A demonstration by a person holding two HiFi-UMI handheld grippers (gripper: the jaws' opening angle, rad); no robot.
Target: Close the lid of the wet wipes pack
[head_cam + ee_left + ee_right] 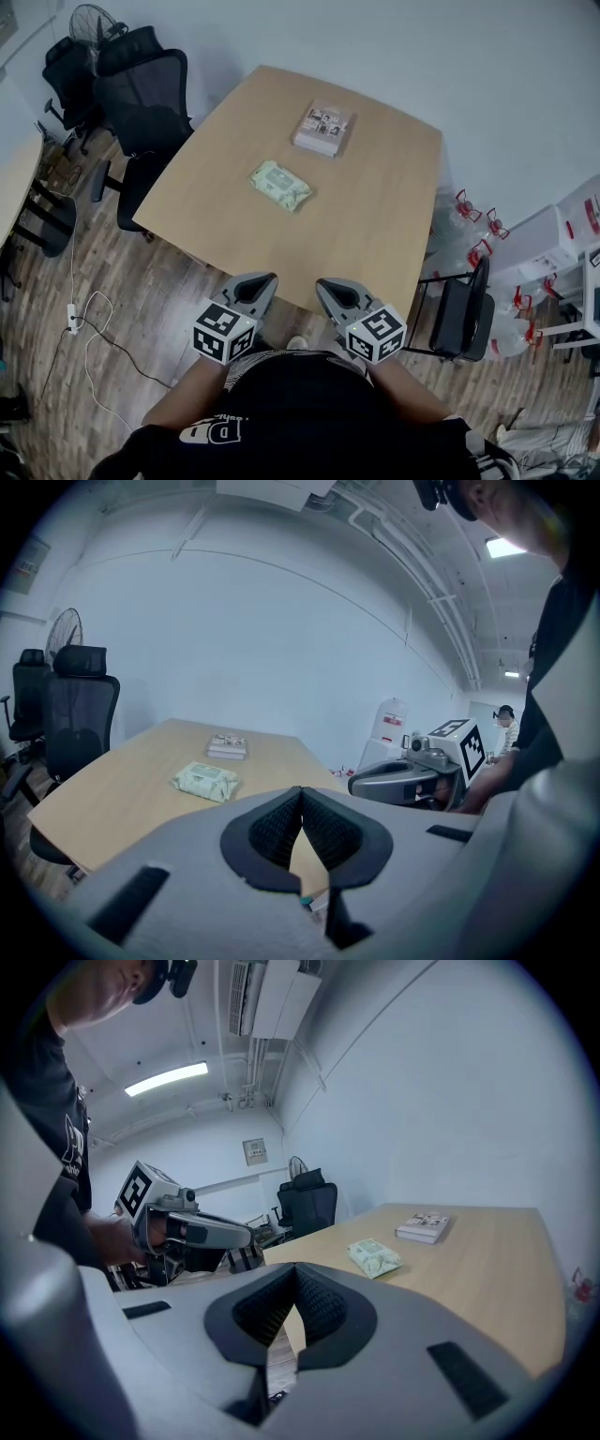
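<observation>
A pale wooden counter [375, 216] carries the wipes pack [280, 185] mid-surface, with a book [322, 127] farther off. Left gripper [257, 283] and right gripper [330, 287] hang near the body, fingers closed on nothing. Pressed from one side, the light pack might skid and stay unclosed
</observation>
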